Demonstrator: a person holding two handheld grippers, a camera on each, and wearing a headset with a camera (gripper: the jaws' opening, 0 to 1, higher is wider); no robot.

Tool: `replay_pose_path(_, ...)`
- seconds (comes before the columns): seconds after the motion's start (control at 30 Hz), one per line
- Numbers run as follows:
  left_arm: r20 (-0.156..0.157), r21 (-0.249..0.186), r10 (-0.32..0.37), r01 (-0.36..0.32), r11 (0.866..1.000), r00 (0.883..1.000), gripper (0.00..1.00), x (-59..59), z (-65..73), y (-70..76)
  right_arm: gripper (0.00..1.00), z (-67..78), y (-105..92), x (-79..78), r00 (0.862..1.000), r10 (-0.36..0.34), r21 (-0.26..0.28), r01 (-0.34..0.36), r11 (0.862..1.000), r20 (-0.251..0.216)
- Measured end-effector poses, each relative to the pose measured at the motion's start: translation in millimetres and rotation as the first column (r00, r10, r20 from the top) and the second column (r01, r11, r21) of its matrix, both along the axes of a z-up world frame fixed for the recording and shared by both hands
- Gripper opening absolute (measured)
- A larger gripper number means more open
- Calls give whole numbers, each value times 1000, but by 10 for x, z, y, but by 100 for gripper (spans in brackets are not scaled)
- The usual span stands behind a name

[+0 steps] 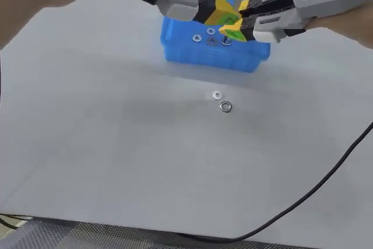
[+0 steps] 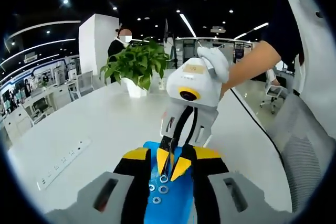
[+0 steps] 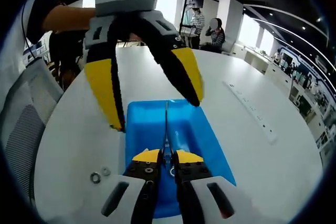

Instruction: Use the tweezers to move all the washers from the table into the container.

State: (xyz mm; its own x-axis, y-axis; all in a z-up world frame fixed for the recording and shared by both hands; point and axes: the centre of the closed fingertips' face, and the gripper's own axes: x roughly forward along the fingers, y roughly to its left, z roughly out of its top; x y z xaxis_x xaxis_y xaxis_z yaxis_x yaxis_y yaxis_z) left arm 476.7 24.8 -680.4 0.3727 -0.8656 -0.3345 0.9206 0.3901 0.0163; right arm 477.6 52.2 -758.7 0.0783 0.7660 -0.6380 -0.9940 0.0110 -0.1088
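The right gripper (image 3: 167, 157) is clamped on the thin metal tweezers (image 3: 166, 124), whose arms look pressed together, tips down inside the blue plastic container (image 1: 210, 59) at the far middle of the pale grey table (image 1: 116, 161); whether they pinch a washer I cannot tell. The left gripper (image 3: 157, 116) hangs with jaws spread wide over the same container, so a bump could twist the tweezers in their grip. Two small steel washers (image 1: 225, 106) lie almost touching just near of the container, and pinching one may flick the other away.

Blue container (image 1: 210, 59), seemingly silver washers (image 1: 225, 106), grey table (image 1: 145, 144)
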Motion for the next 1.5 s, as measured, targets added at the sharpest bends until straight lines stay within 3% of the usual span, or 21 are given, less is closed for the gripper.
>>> replay_pose_path(0.03,-7,1,6,-6,1000,1000,20,32,-20,10,10,-4,-1,-7,1000,0,-1,0,1000,-2)
replay_pose_path(0.07,15,32,1,-1,999,1000,21,55,-52,4,10,-6,-2,-8,1000,2,-2,-2,1000,-1)
replay_pose_path(0.13,9,44,-8,7,999,1000,29,62,-84,-16,10,-5,2,-6,1000,3,1,-3,1000,-4)
replay_pose_path(0.23,-16,46,-42,43,998,999,28,25,-138,-66,10,-15,0,-4,1000,8,-2,-8,1000,-3)
replay_pose_path(0.3,-2,87,-55,55,995,999,24,34,-196,-63,10,-18,3,-13,1000,13,-3,-13,1000,-4)
replay_pose_path(0.4,-19,70,-63,65,995,998,18,35,-203,-77,10,-15,7,-31,1000,18,-2,-18,1000,-2)
replay_pose_path(0.5,-30,81,-77,80,994,997,15,14,-223,-85,10,-17,7,-27,1000,20,-1,-20,1000,0)
replay_pose_path(0.7,-25,87,-88,90,992,996,9,19,-195,-87,10,-19,-1,-16,1000,18,1,-18,1000,2)
replay_pose_path(0.97,-28,111,-113,115,987,993,8,-21,-182,-95,10,-8,-6,-37,1000,26,-6,-26,1000,16)
replay_pose_path(1.43,57,166,-146,135,977,988,6,-72,2,-88,12,192,37,-50,998,24,20,-25,999,56)
replay_pose_path(1.5,60,145,-142,132,981,988,6,-71,59,-91,12,224,42,-70,998,19,26,-21,999,54)
